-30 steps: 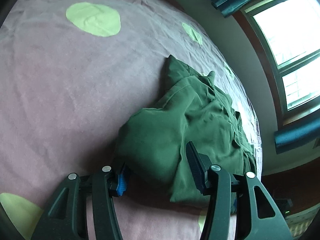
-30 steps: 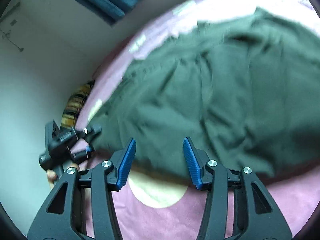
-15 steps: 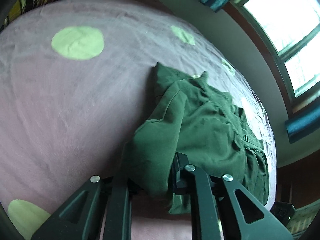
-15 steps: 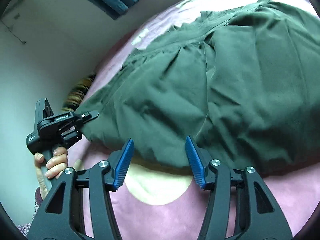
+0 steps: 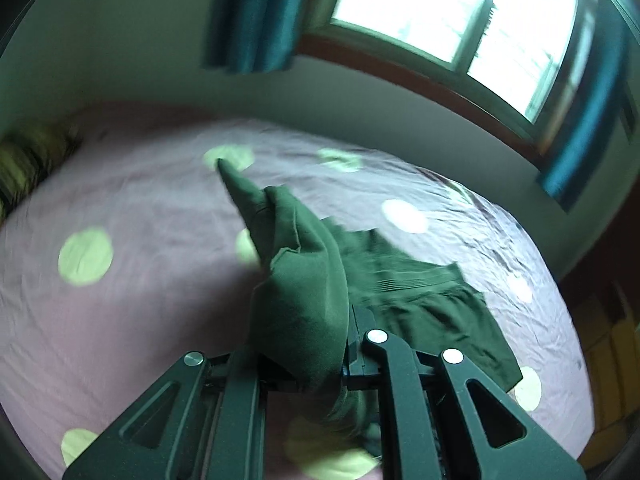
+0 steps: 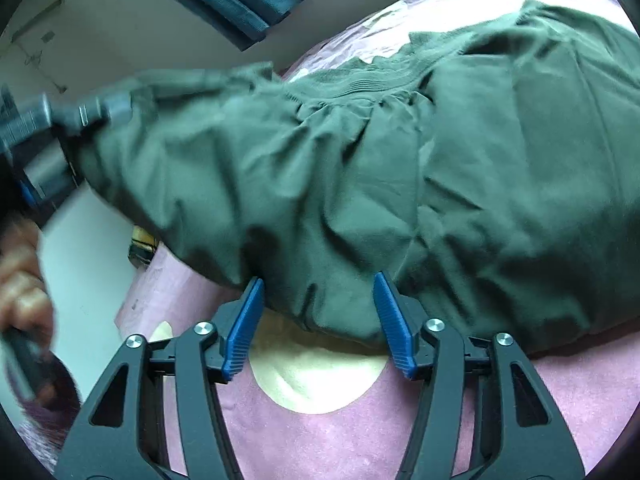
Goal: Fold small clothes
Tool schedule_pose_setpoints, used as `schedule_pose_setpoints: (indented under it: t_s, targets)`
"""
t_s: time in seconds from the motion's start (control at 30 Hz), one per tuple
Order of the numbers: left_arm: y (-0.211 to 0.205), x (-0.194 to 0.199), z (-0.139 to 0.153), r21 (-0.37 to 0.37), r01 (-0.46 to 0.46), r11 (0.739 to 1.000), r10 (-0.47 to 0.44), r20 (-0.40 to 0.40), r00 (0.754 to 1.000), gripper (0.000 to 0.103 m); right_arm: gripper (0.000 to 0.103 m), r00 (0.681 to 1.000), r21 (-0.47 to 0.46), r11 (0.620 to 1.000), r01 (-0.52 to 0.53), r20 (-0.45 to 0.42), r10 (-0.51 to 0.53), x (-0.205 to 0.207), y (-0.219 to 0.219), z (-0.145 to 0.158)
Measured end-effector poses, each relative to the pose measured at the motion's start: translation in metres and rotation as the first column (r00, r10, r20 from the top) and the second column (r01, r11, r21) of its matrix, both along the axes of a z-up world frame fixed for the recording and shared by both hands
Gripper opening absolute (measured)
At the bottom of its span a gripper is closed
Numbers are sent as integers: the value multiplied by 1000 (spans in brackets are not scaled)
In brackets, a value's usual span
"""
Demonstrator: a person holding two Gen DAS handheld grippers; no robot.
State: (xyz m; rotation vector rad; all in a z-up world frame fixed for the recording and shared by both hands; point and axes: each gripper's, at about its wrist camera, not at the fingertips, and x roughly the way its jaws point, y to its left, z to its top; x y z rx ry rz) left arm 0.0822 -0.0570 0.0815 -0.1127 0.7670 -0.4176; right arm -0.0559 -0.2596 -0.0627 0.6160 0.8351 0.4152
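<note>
Dark green cotton garment with a ribbed elastic waistband [image 5: 424, 304], lying mostly on the pink bedsheet with pale green dots [image 5: 132, 208]; one end is lifted clear of the bed. The left gripper [image 5: 308, 364] has its fingers pressed together on a bunched corner of the cloth, which drapes over them. In the right wrist view the right gripper [image 6: 320, 320] sits low at the near hem of the garment [image 6: 400, 184], its blue-padded fingers [image 6: 244, 324] spreading, with a fold of hem between them but not pinched.

Risks, as judged: the thick bunch may slip from the left grip as it is pulled; the unpinned near hem may drag across the sheet and spoil the fold.

Surroundings: teal curtains [image 5: 252, 16] and window [image 5: 452, 16] behind; striped pillow [image 5: 24, 160] well apart. Nothing blocks the fold.
</note>
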Motion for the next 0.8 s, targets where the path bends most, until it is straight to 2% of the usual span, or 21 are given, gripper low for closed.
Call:
schedule_pose_setpoints:
  t_s: [0.1,0.2,0.27,0.33,0.43,0.6,0.67,0.8]
  targets:
    - [-44,-14,11,51,74,996,-76,45,996,12,58,1000,26,1000,-13,0,13,-4,-6,1]
    - [-88,-32,16,123,152,981,-164,101,981,12,58,1000,153,988,-1,-27,5,-15,-31,-3]
    - [-112,-45,14,161,191,968,-211,115,971,12,58,999,194,981,25,-50,-16,-27,-52,-6]
    - [-139,-53,5,191,233,954,-256,107,961,12,58,998,212,976,41,-55,-30,-40,-73,-5]
    - [-175,-64,-13,235,281,930,-308,88,947,12,58,996,181,981,77,-59,-67,-63,-105,-2]
    - [-222,-79,-56,284,353,892,-375,23,927,12,58,983,176,970,169,-99,-154,-98,-162,-10]
    - [-230,-84,-70,292,369,882,-385,-1,923,12,58,978,186,962,198,-99,-182,-109,-175,-12]
    - [-248,-94,-98,364,359,860,-390,14,921,12,58,972,211,950,231,-92,-216,-121,-195,-12]
